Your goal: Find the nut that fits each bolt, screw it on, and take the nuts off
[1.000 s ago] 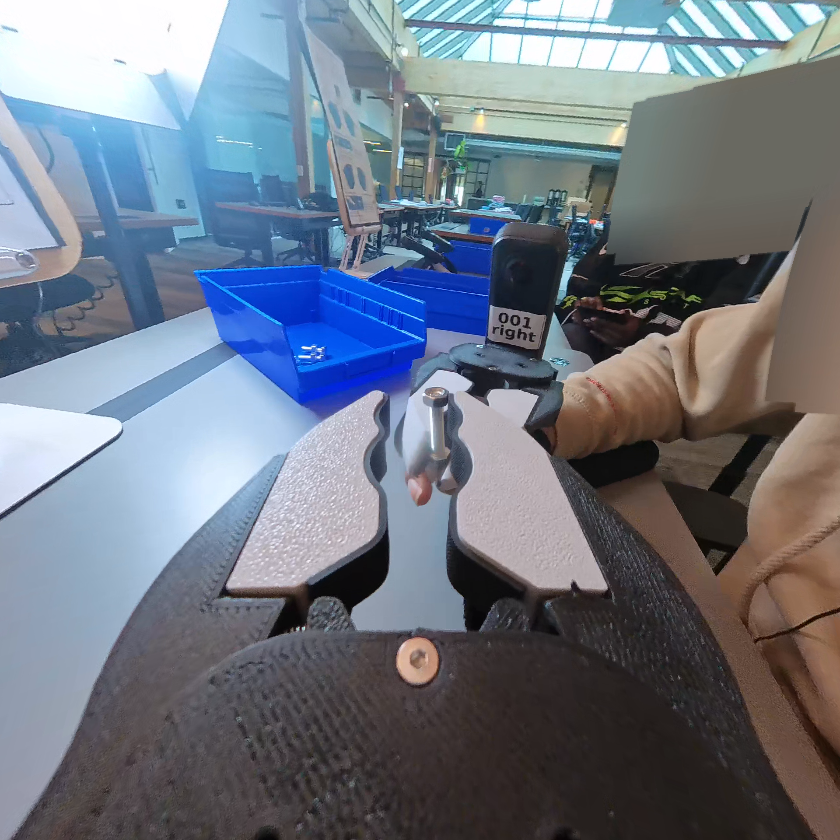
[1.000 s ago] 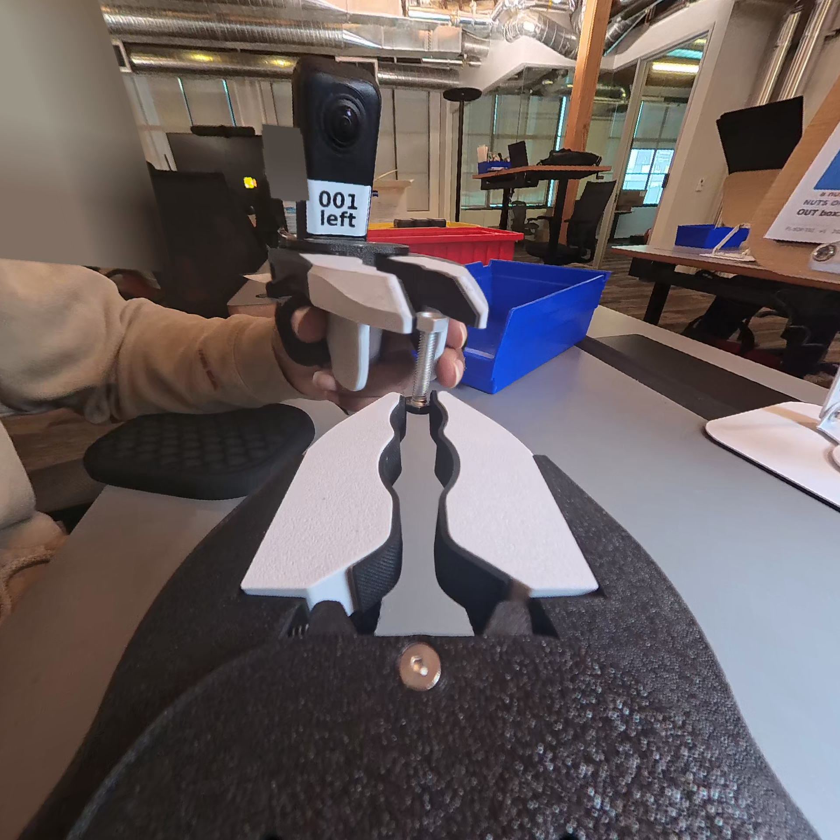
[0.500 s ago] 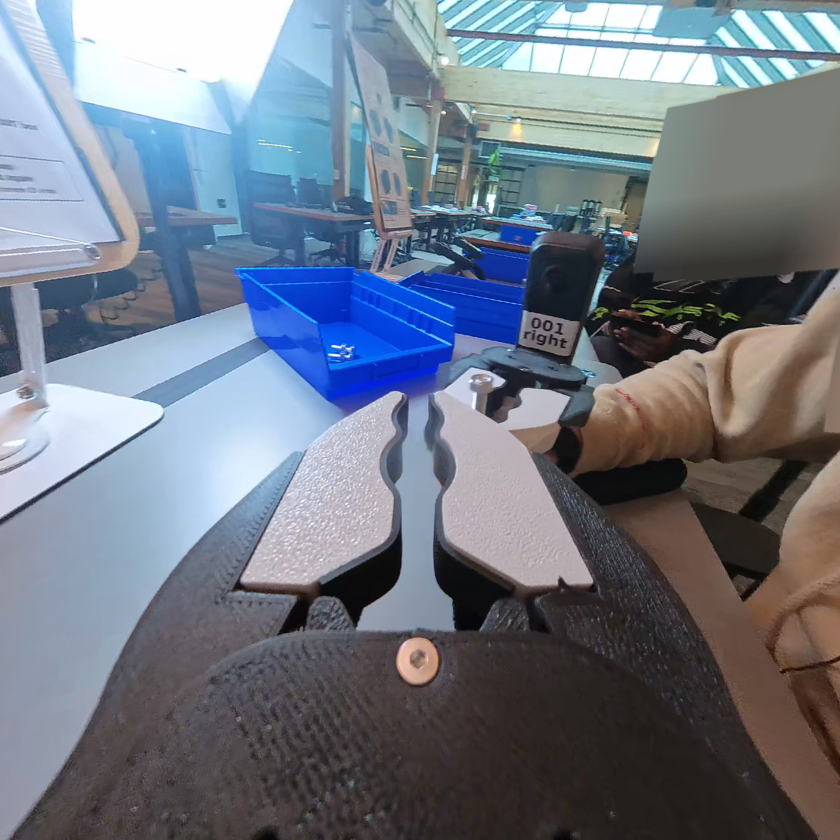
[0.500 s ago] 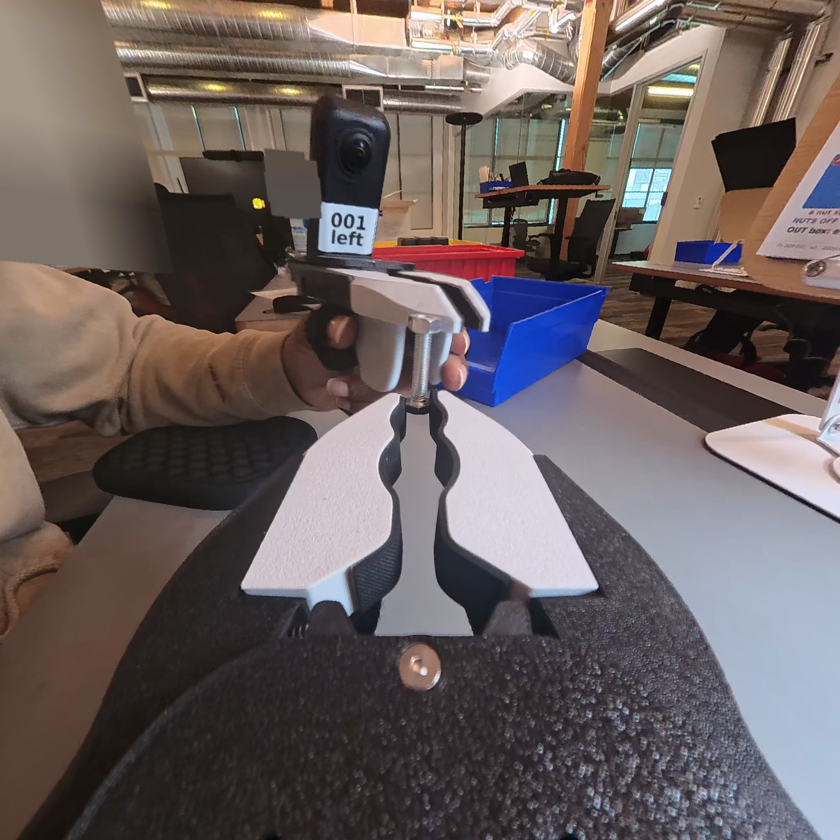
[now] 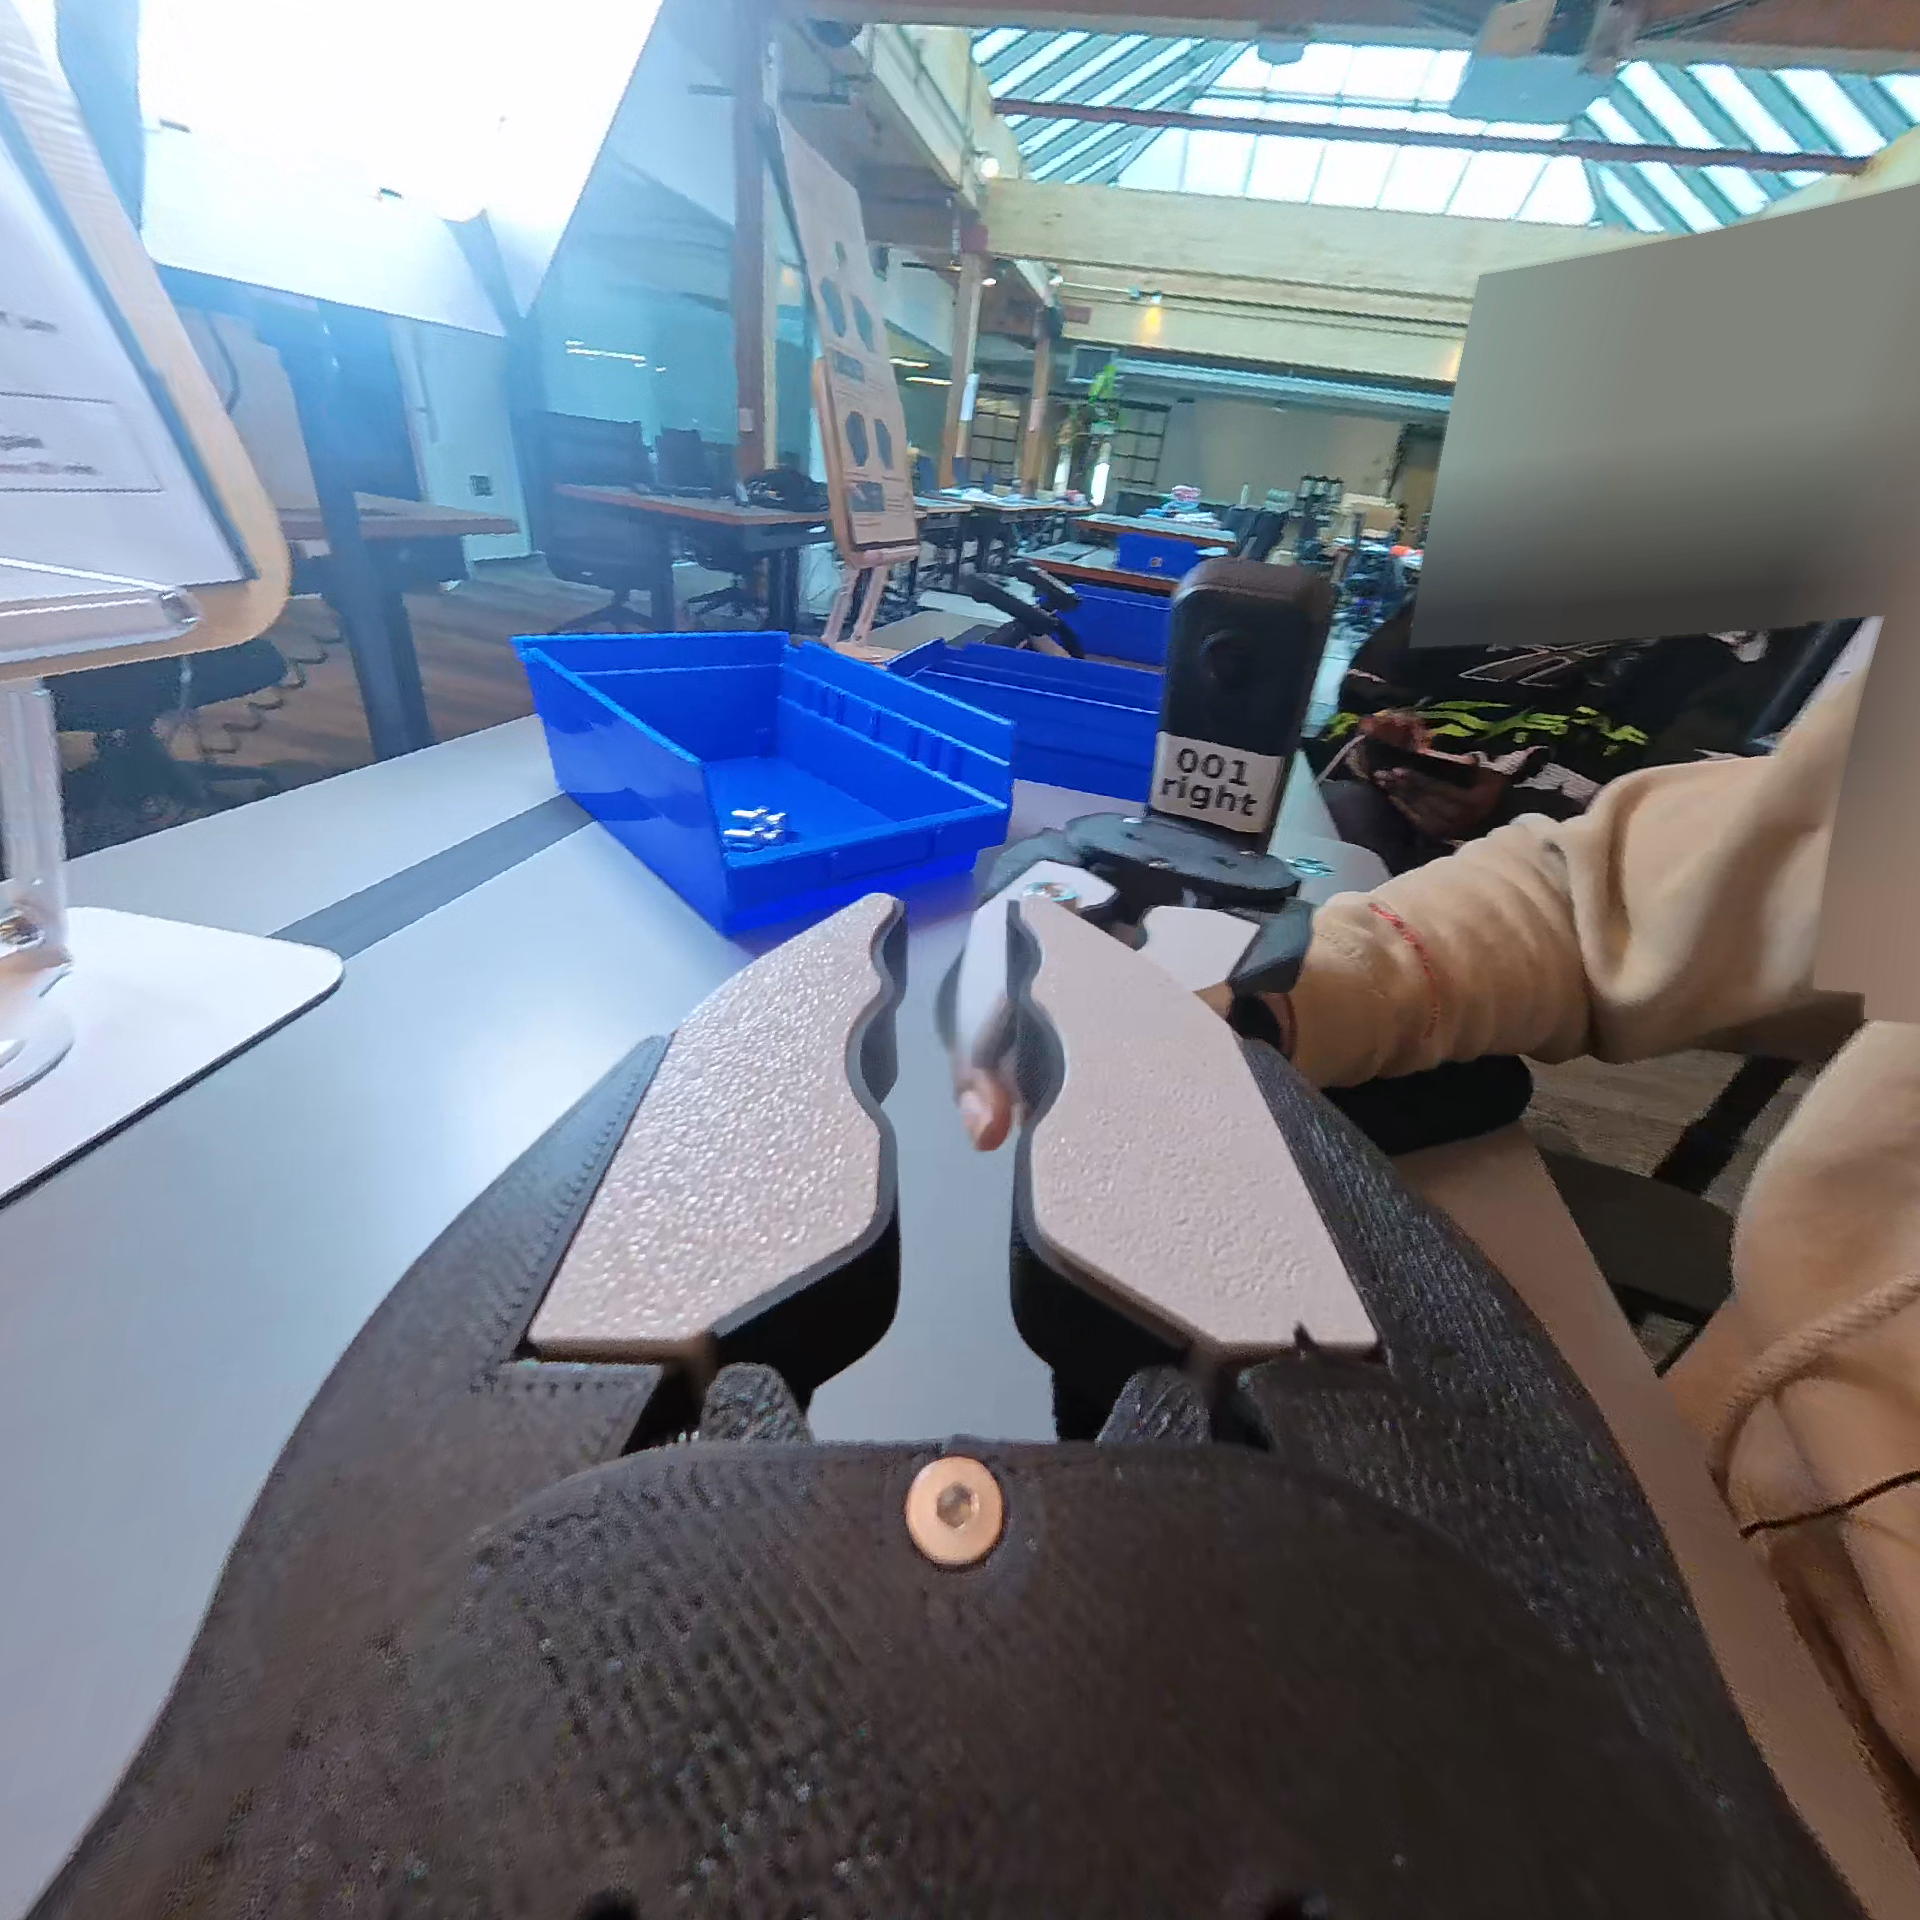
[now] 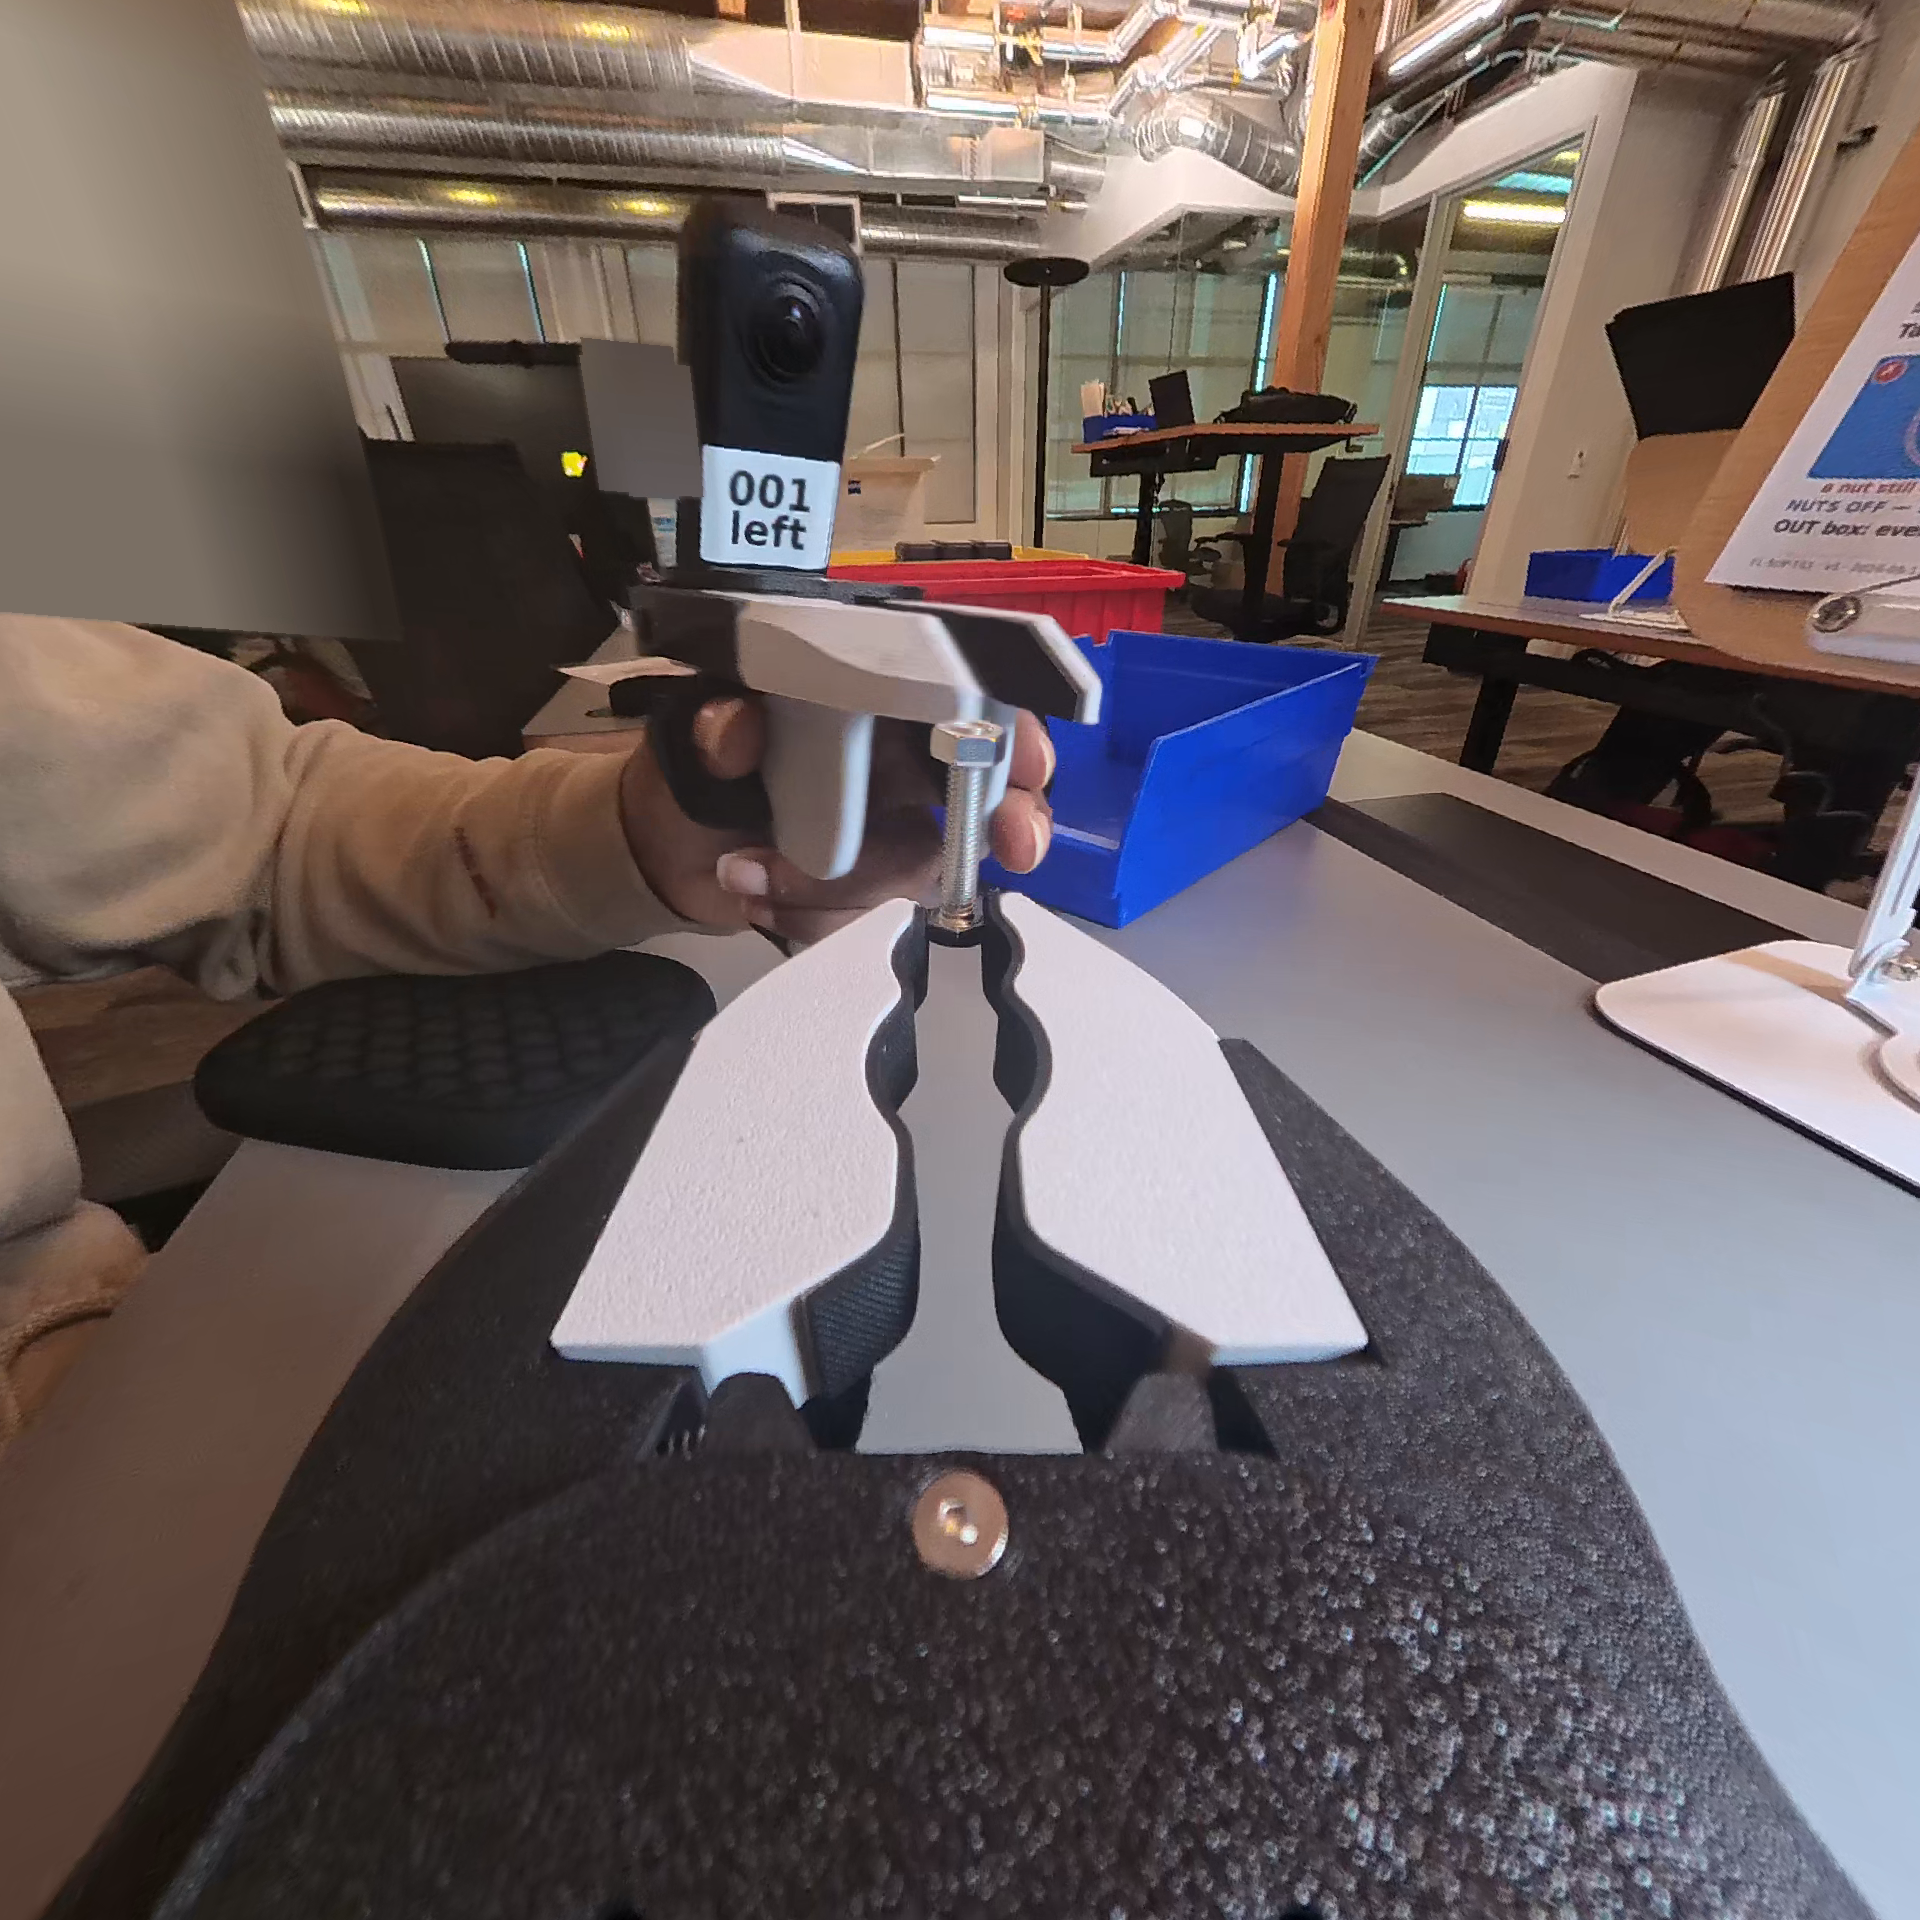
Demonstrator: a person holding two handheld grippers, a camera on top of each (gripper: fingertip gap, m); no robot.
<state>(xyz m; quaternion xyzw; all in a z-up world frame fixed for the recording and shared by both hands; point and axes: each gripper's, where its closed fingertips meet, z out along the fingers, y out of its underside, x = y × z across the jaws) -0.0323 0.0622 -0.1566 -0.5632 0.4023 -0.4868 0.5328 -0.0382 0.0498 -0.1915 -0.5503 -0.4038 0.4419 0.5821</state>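
The right gripper (image 6: 951, 920) is holding a bolt (image 6: 964, 831) upright: its fingers (image 6: 769, 1143) are clamped on the lower end of the bolt, right at the tips. The threaded shaft is standing up from there, and a nut (image 6: 968, 744) is sitting at the top end of it. In the right wrist view the left gripper (image 6: 1023, 686) is coming in from 9 o'clock, held by a hand (image 6: 831, 831) in a cream sleeve, and its flat fingers are lying level just over the nut, touching it or almost touching; I cannot tell which. In the left wrist view the fingers (image 5: 748, 1122) of the left gripper (image 5: 956, 920) are standing a little apart with nothing between them, and the bolt (image 5: 1049, 891) is showing only as a small metal end at 12 o'clock, just past the tip of the finger on the 3 o'clock side. A fingertip is showing, blurred, in the gap between these fingers. On the grey worktop (image 5: 312, 1122) a blue bin (image 5: 831, 883) is standing at 11 o'clock in this view, and a few small metal parts (image 5: 756, 824) are lying inside it on the floor. A white stand base (image 5: 156, 997) is resting on the worktop at 9 o'clock.
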